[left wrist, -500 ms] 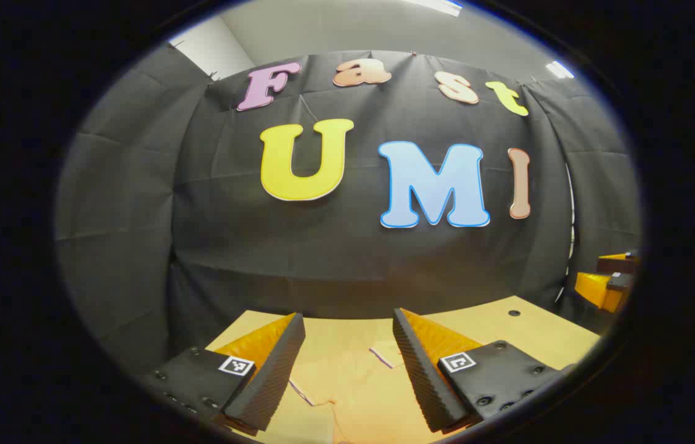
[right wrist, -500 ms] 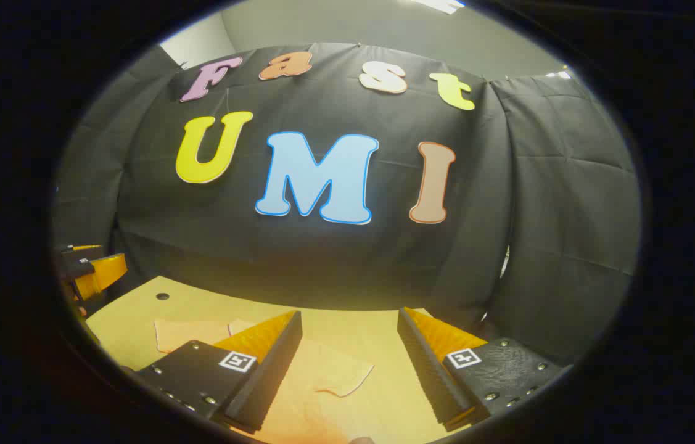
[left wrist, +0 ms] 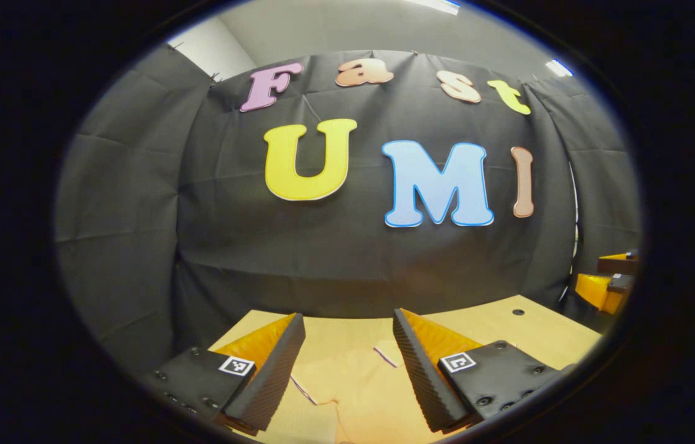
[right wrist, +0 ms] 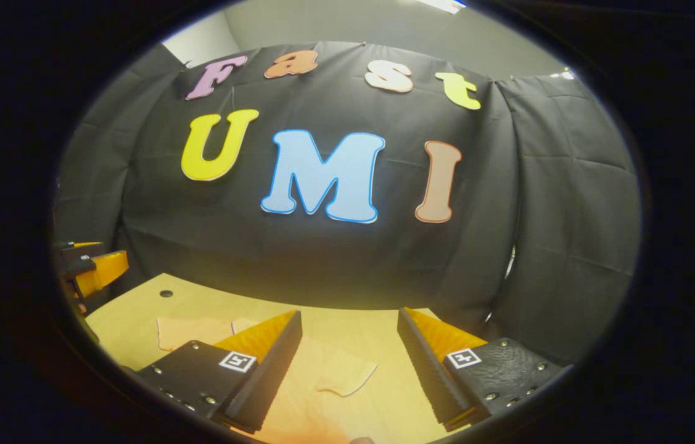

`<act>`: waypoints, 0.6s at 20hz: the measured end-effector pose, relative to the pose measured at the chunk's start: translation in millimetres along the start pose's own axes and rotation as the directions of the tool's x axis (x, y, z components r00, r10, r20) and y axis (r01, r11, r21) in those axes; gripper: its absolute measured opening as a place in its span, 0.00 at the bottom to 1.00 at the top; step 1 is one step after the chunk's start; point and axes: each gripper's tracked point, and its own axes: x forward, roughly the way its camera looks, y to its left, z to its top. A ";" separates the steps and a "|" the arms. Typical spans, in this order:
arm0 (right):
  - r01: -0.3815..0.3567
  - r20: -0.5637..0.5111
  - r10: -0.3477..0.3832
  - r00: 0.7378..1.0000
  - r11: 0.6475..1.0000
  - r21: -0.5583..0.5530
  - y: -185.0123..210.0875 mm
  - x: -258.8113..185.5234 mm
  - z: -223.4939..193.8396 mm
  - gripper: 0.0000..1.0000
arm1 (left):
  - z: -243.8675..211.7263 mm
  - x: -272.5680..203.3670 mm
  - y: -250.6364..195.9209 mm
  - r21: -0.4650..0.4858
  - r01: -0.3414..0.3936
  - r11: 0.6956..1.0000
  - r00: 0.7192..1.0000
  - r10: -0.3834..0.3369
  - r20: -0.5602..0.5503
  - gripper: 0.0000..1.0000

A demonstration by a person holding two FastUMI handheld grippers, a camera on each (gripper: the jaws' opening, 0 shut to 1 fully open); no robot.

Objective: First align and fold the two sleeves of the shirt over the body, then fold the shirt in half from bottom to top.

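- Your left gripper (left wrist: 347, 364): jaws spread wide, holding nothing, raised above the table.
- Your right gripper (right wrist: 347, 364): likewise parted and empty.
- Pale orange cloth shirt (left wrist: 353, 394): flat on the light wooden table (left wrist: 538, 330), beneath both grippers; one short sleeve (right wrist: 347, 376) lies between your right gripper's fingers.

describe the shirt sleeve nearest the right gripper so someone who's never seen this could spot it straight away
Start at the wooden table below the black cloth wall. A pale peach shirt lies flat on it, and in the right gripper view the sleeve sticks out between the open fingers of the right gripper. Its curved cuff edge sets it apart from the shirt's body.
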 end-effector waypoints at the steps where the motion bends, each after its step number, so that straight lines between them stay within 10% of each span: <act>1: -0.001 0.002 0.001 1.000 1.000 0.000 -0.1 0.6 0.6 0.96 | -0.9 -0.3 -0.8 -0.003 0.002 1.000 1.000 -0.002 -0.003 0.94; 12: -0.026 -0.013 0.026 1.000 0.999 0.023 -2.0 7.1 -7.3 0.96 | -7.0 -6.9 -11.5 0.007 -0.011 1.000 1.000 0.011 -0.022 0.94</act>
